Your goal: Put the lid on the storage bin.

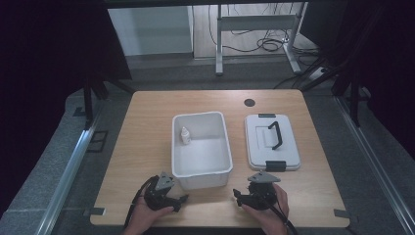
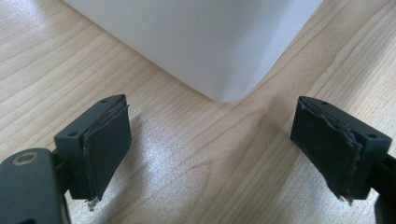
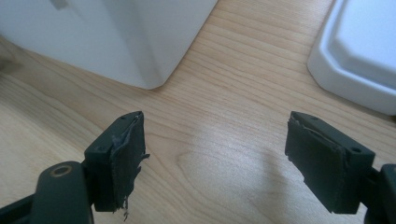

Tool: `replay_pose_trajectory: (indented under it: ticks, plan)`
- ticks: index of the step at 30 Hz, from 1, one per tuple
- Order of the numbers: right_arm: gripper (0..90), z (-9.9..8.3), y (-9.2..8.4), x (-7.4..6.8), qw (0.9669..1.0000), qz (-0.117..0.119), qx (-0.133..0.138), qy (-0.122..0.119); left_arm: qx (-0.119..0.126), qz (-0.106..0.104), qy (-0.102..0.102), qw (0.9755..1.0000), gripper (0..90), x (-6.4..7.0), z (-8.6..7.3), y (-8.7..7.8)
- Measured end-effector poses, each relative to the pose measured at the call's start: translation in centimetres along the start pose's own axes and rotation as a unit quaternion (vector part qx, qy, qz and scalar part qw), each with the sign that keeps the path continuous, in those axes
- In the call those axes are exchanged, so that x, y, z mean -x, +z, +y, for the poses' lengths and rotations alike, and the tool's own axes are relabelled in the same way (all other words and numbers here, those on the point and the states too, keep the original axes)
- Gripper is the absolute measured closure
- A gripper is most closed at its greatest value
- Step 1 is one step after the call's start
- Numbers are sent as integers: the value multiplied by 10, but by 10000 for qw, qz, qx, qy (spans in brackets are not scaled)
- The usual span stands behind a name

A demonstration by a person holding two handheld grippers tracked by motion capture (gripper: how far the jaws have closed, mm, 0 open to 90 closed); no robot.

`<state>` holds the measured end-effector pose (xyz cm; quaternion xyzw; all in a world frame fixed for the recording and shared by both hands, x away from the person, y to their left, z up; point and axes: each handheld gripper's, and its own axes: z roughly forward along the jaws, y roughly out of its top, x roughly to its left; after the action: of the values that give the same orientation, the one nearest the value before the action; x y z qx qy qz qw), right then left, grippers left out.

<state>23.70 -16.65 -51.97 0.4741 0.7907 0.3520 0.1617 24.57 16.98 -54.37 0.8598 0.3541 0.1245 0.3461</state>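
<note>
A wooden table (image 1: 147, 147) is seen from above, with a white plastic bin (image 1: 201, 171) at its centre and its matching lid (image 1: 288, 147) lying flat just to the right, apart from the bin. The lid is white, with a black carrying handle (image 1: 275, 134) on top and black latches at its near and far ends. Inside the bin, a small white dropper bottle (image 1: 185, 135) stands upright against the left wall. The left gripper (image 1: 180, 200) is held near the bin's near left corner, its jaws spread wide with nothing between them. The right gripper (image 1: 236, 196) is held between the bin and the lid, jaws likewise apart and empty. Judging by the layout, the lid is best taken by its handle or edges, kept level, and lined up over the rim before being lowered.
</note>
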Motion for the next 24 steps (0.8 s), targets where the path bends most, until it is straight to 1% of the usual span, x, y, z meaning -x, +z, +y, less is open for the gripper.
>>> replay_pose_trajectory:
  ticks: [4,5,6,8,10,11,13,16,17,19,20,22,24]
  plan:
    - [212,0,-1,3,9999,-25,-63,86,2,1,-1,10000,122,0,0,0]
    - [213,0,-3,8,9999,-22,-74,147,2,1,0,10000,122,0,0,0]
    - [213,0,-3,8,9999,-22,-74,147,2,1,0,10000,122,0,0,0]
    - [216,2,-7,15,9996,-38,-22,266,3,2,-1,10000,123,0,0,0]
    - [216,2,-9,17,9995,-44,-14,308,2,4,-3,10000,123,0,0,0]
    - [222,2,-12,21,9991,-55,34,409,3,3,-4,10000,123,0,0,0]
    - [228,2,-16,25,9988,-62,52,486,2,4,-3,10000,123,0,0,0]
    - [239,3,-21,31,9985,-129,61,525,3,4,-4,10000,123,0,0,0]
    - [239,3,-21,31,9985,-129,61,525,3,5,-4,10000,123,0,0,0]
    - [243,3,-25,38,9982,-192,22,569,4,5,-5,10000,123,0,0,0]
    - [243,3,-25,38,9982,-192,22,569,3,5,-5,10000,123,0,0,0]
    - [254,4,-29,45,9977,-236,27,631,4,5,-5,10000,123,0,0,0]
    - [260,4,-31,48,9975,-252,24,657,2,4,-4,10000,123,0,0,0]
